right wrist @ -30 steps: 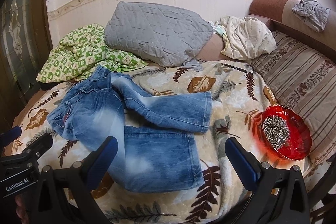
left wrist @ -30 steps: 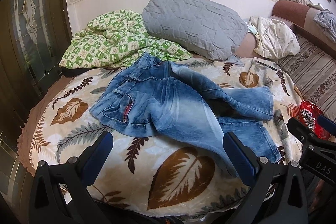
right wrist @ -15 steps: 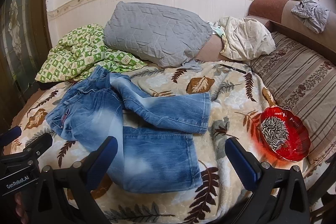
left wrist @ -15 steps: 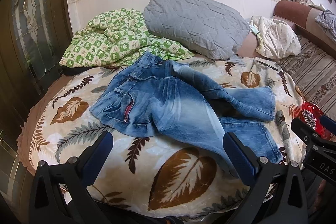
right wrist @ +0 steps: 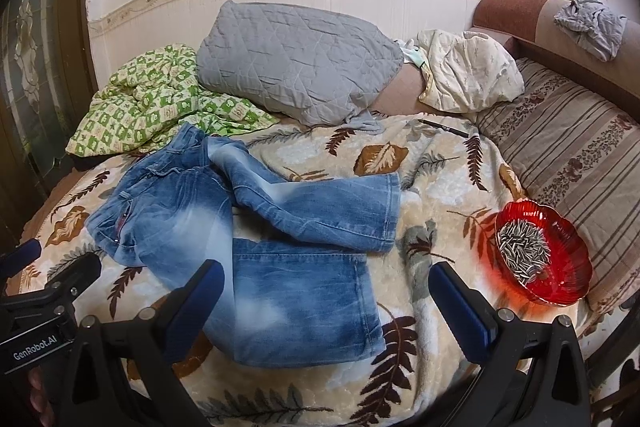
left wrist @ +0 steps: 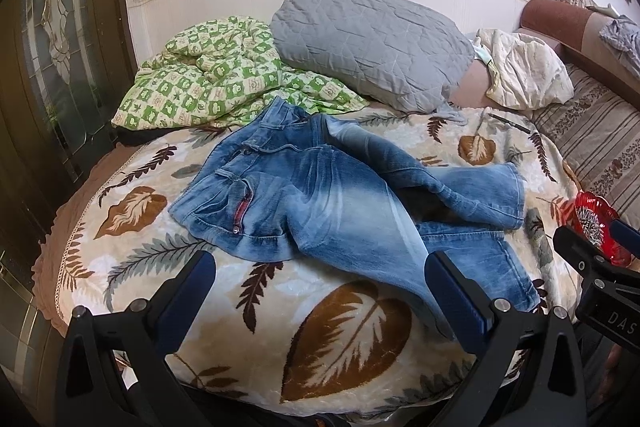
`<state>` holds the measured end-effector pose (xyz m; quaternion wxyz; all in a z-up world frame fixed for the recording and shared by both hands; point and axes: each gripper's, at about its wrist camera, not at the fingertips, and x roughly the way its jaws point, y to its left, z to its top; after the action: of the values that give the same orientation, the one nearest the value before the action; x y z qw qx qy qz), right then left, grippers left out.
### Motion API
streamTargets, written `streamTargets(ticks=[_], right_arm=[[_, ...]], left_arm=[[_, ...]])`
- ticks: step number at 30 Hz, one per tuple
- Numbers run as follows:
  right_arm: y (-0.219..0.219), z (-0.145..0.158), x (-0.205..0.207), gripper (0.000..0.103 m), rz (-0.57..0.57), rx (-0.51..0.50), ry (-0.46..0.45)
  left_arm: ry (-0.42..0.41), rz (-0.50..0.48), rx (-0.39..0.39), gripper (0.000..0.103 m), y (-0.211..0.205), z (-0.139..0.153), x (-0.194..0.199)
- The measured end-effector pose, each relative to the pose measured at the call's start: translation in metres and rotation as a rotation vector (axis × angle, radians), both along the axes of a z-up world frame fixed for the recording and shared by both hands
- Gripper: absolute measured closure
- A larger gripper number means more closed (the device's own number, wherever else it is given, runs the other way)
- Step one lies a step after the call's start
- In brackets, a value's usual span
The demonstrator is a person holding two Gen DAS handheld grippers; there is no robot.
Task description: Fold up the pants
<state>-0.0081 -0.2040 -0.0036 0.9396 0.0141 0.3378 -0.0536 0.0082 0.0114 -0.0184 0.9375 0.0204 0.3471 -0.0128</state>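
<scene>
Bed blanket (right wrist: pixel 432 163), cream plush with brown leaf print; soft and deep-piled, so denim dragged across it would likely bunch it up and carry the fold off line.

Jeans (right wrist: pixel 256 243), faded blue denim, lying loose in the middle of the blanket; waistband toward the green checked quilt (left wrist: pixel 208 83), one leg crossed over the other, hems toward the right side; nothing folded yet by the look of it; stiff seams and the crossed leg may trap a twist if one hem is lifted alone.

Grey pillow (left wrist: pixel 372 39), leaning behind the waistband; a wide swing of the legs could snag it.

Red glass dish (right wrist: pixel 544 259), filled with seeds, resting on the blanket just beside the hems; chief hazard, since a tugged blanket or a flung leg could tip it and scatter seeds.

Left gripper (left wrist: pixel 320 299), fingers spread wide, grasping nothing, poised at the near bed edge below the hip of the jeans.

Right gripper (right wrist: pixel 326 303), fingers likewise spread and empty, above the lower leg.

Black pen (right wrist: pixel 444 127), far side; negligible.
</scene>
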Motion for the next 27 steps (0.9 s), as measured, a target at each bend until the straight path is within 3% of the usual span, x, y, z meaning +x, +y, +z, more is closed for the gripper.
streamTargets(ticks=[15,17,20,24,27], right_arm=[[-0.008,-0.011,0.01,0.0,-0.007,0.0,0.031],[-0.016,-0.014,0.016,0.0,-0.007,0.008,0.04],[-0.033,-0.018,0.025,0.0,0.001,0.037,0.056],[-0.063,-0.023,0.041,0.0,0.03,0.053,0.061],[-0.083,-0.029,0.061,0.0,0.039,0.074,0.08]], left_arm=[[0.014,-0.037,0.015,0.0,-0.017,-0.009,0.012],[0.017,-0.077,-0.028,0.0,-0.023,-0.009,0.022],[0.1,-0.137,-0.133,0.0,-0.031,-0.013,0.049],[0.141,-0.185,-0.126,0.0,-0.058,-0.025,0.089],[0.243,-0.22,-0.182,0.0,-0.076,-0.041,0.122]])
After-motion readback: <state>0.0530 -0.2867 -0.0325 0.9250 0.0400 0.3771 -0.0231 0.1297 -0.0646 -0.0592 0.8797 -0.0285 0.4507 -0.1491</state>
